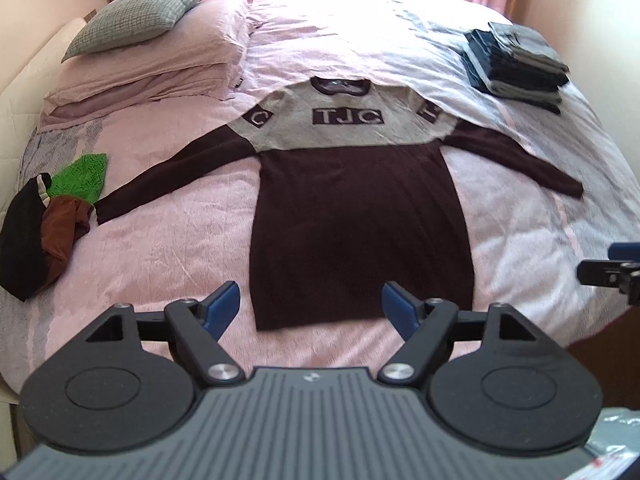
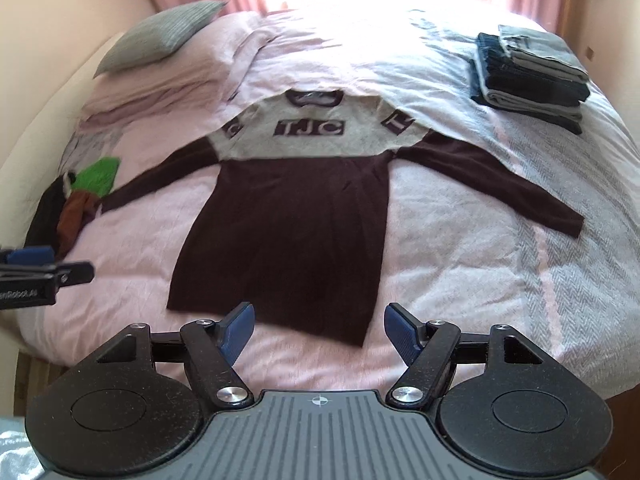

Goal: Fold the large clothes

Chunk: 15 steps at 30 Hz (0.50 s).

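A dark maroon sweater point(image 1: 360, 224) point(image 2: 288, 232) with a grey yoke marked "TJC" lies flat and face up on the pink bed, both sleeves spread out to the sides. My left gripper point(image 1: 310, 302) is open, held above the near hem with nothing between its blue pads. My right gripper point(image 2: 318, 324) is open too, over the hem's right corner and empty. Each gripper's tip shows at the edge of the other's view.
A stack of folded jeans point(image 1: 516, 60) point(image 2: 528, 68) sits at the far right of the bed. A heap of green, black and brown clothes point(image 1: 44, 224) point(image 2: 76, 208) lies at the left edge. Pillows point(image 1: 140, 12) are at the far left by the curtained window.
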{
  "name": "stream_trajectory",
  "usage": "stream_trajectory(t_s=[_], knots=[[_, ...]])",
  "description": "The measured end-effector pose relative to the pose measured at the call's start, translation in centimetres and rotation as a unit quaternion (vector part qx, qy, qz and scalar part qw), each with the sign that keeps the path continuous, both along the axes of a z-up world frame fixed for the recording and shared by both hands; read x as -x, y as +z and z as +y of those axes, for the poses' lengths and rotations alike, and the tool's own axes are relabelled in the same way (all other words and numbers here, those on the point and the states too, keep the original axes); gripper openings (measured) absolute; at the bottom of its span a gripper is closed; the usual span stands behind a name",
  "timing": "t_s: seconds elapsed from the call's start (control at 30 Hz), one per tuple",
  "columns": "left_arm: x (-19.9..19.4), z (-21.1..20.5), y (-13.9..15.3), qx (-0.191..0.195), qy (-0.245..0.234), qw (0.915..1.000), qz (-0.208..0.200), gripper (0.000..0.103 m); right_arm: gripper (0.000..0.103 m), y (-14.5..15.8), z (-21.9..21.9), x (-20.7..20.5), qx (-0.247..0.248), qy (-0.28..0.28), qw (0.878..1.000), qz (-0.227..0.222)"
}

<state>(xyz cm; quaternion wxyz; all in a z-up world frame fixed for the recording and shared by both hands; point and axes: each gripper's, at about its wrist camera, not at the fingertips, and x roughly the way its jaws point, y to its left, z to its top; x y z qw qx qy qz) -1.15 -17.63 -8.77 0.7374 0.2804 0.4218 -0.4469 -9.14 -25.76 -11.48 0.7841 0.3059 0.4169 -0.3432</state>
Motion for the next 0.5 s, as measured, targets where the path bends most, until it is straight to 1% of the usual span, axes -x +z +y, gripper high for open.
stream_trajectory(t_s=[0.1, 0.17, 0.23, 0.3, 0.37, 0.4, 0.47, 0.5], knots=[[-5.7, -1.0, -1.9, 0.008, 0.037, 0.9989, 0.029, 0.077, 0.069, -0.6, -3.2, -1.5, 0.002, -0.044, 0.999, -0.009], [-10.2, -1.3, -3.5, 0.021, 0.074, 0.9958, 0.050, 0.077, 0.069, -1.1, -5.7, -2.4, 0.004, -0.073, 0.997, -0.014], [-14.8, -1.5, -5.5, 0.026, 0.121, 0.9897, 0.072, 0.077, 0.069, -1.9, -8.4, -3.3, 0.000, -0.109, 0.994, -0.020], [-19.3, -1.5, -7.7, 0.044, 0.164, 0.9815, 0.089, 0.076, 0.069, -2.9, -11.0, -4.0, -0.007, -0.141, 0.989, -0.030], [-23.7, -1.2, -10.1, 0.071, 0.209, 0.9705, 0.097, 0.076, 0.069, -4.2, -13.3, -4.7, -0.016, -0.165, 0.985, -0.037], [-25.7, -1.1, -11.3, 0.079, 0.237, 0.9631, 0.101, 0.076, 0.069, -4.9, -14.4, -5.1, -0.020, -0.176, 0.984, -0.036], [-29.7, -0.6, -14.2, 0.109, 0.285, 0.9449, 0.119, 0.074, 0.069, -6.5, -16.2, -6.1, -0.018, -0.191, 0.981, -0.032], [-31.7, -0.3, -15.6, 0.119, 0.310, 0.9343, 0.129, 0.074, 0.069, -7.3, -16.9, -6.7, -0.016, -0.198, 0.980, -0.027]])
